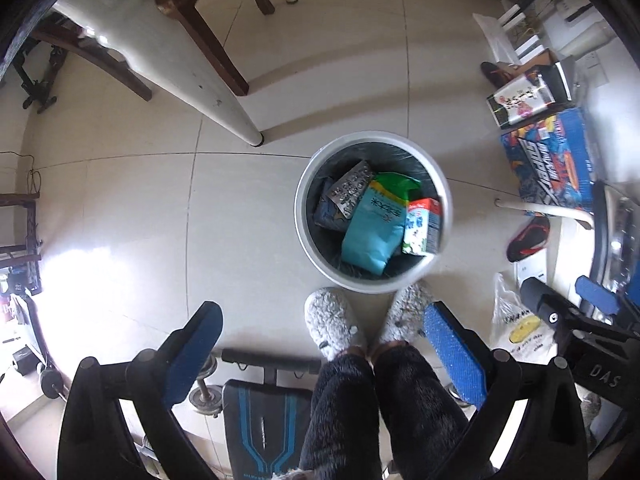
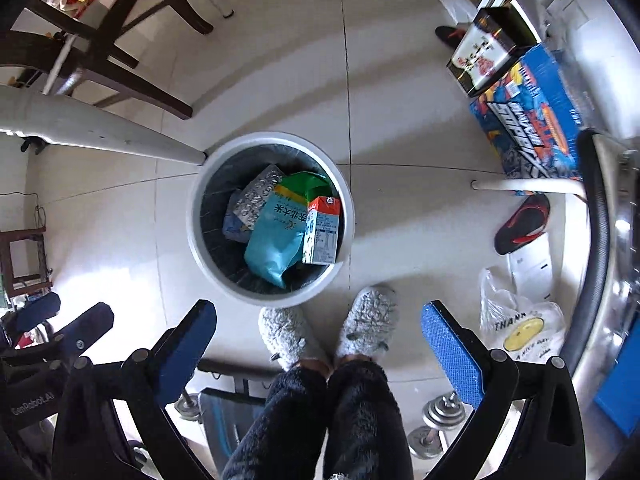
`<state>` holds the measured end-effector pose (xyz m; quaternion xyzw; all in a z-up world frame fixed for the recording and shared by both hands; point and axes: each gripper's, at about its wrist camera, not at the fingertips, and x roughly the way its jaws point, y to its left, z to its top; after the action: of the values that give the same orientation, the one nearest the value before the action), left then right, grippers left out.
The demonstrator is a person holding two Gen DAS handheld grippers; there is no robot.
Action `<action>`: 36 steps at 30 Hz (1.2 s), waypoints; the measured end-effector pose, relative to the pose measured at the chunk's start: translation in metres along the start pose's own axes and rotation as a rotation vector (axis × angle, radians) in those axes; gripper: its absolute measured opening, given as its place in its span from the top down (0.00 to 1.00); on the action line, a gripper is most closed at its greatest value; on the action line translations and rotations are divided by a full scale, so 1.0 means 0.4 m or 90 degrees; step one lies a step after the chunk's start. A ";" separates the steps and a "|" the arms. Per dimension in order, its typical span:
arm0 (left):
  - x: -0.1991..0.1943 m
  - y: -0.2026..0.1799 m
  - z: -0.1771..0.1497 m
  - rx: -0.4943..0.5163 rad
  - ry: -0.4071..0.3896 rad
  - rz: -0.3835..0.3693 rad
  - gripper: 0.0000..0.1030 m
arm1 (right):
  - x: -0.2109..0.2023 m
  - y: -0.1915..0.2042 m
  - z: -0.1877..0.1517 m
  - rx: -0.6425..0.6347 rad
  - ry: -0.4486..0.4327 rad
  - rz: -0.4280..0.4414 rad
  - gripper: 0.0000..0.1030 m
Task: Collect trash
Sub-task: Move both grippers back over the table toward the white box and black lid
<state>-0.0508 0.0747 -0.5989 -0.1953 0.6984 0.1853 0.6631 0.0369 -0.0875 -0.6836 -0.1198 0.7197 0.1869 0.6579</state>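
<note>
Open tile floor left of the round white lined bin (image 2: pixel 200 240) — white table leg (image 2: pixel 120 136) and grey fluffy slippers (image 2: pixel 320 332) crowd its rim.

Blue packet (image 1: pixel 326 210) under silver pack (image 1: pixel 351 194)

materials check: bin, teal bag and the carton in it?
Bin: smooth matte white wall, likely plastic, with a dark crinkled film liner.
Teal bag: glossy printed plastic film by its creases and sheen.
Carton: flat printed panels and sharp folded edges suggest coated paperboard; the coating can't be confirmed.
</note>
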 end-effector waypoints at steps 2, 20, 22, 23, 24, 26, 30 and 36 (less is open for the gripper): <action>-0.050 -0.003 -0.018 0.003 -0.008 -0.001 0.00 | -0.075 0.001 -0.017 0.000 -0.009 0.000 0.00; -0.567 0.024 -0.107 -0.003 -0.112 -0.014 0.00 | -0.728 0.055 -0.134 -0.004 -0.081 0.037 0.00; -0.625 0.022 -0.093 -0.005 -0.141 -0.003 0.00 | -0.787 0.060 -0.129 0.001 -0.099 0.048 0.00; -0.651 0.019 -0.080 -0.004 -0.154 0.004 0.00 | -0.817 0.062 -0.121 0.006 -0.108 0.055 0.00; -0.675 0.016 -0.063 -0.005 -0.167 0.011 0.00 | -0.850 0.060 -0.109 0.010 -0.119 0.064 0.00; -0.719 0.006 -0.023 -0.004 -0.193 0.015 0.00 | -0.905 0.052 -0.082 0.022 -0.135 0.078 0.00; -0.806 -0.032 0.085 -0.008 -0.236 0.030 0.00 | -1.002 0.021 0.003 0.046 -0.164 0.092 0.00; -0.882 -0.166 0.315 0.005 -0.257 0.041 0.00 | -1.117 -0.094 0.193 0.084 -0.205 0.091 0.00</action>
<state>0.1067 0.0926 -0.2531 -0.1293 0.5578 0.2394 0.7841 0.1695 -0.1214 -0.2497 0.0066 0.6223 0.2025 0.7561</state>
